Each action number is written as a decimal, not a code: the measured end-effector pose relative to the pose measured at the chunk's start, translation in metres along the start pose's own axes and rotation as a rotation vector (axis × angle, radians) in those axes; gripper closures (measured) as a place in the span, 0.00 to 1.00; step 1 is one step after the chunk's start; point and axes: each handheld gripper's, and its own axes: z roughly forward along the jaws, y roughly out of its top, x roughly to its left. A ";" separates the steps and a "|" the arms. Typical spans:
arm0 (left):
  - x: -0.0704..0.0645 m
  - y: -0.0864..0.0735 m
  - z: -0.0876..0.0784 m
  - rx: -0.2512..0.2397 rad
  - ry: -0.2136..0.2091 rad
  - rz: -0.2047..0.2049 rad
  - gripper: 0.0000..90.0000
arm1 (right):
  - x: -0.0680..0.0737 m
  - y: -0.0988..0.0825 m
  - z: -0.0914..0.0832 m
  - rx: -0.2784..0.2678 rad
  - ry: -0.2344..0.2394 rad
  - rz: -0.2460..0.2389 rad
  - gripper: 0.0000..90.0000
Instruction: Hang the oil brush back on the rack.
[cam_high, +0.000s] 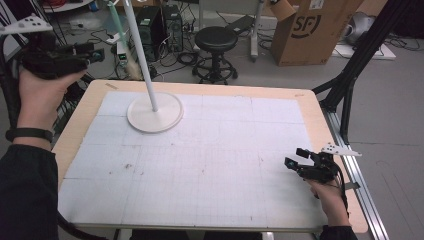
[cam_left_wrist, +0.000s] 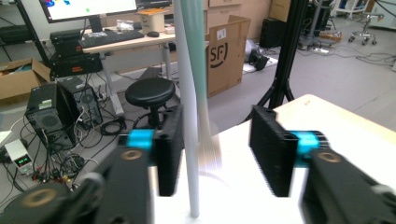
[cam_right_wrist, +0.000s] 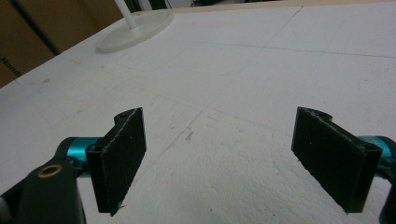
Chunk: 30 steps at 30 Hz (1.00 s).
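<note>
Both hand-held grippers gaping, holding nothing.
Stand (cam_high: 154, 114) sitting far-left on bench (cam_high: 310, 107); left hand-held gripper (cam_high: 89, 53) hovering left of its pole (cam_left_wrist: 188, 140), right hand-held gripper (cam_high: 296, 160) resting well right, low.

Black two-jaw left gripper (cam_left_wrist: 215, 156) with ribbed rectangular pads, cyan collars, brass-ringed screw holes; matching black right gripper (cam_right_wrist: 219, 161), flat dark pads, cyan collars; grey three-cornered dotted plates on top; black wristband (cam_high: 28, 134), dark long sleeves (cam_high: 25, 192)
</note>
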 end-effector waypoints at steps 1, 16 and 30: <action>-0.001 -0.006 0.000 0.002 -0.018 -0.002 0.51 | 0.000 0.000 0.000 0.001 0.000 -0.001 0.19; -0.040 -0.131 0.008 0.065 -0.159 0.043 0.31 | 0.003 -0.002 0.005 0.029 -0.001 -0.012 0.19; -0.061 -0.213 0.014 0.070 -0.212 0.012 0.27 | 0.004 -0.004 0.010 0.056 -0.004 -0.019 0.19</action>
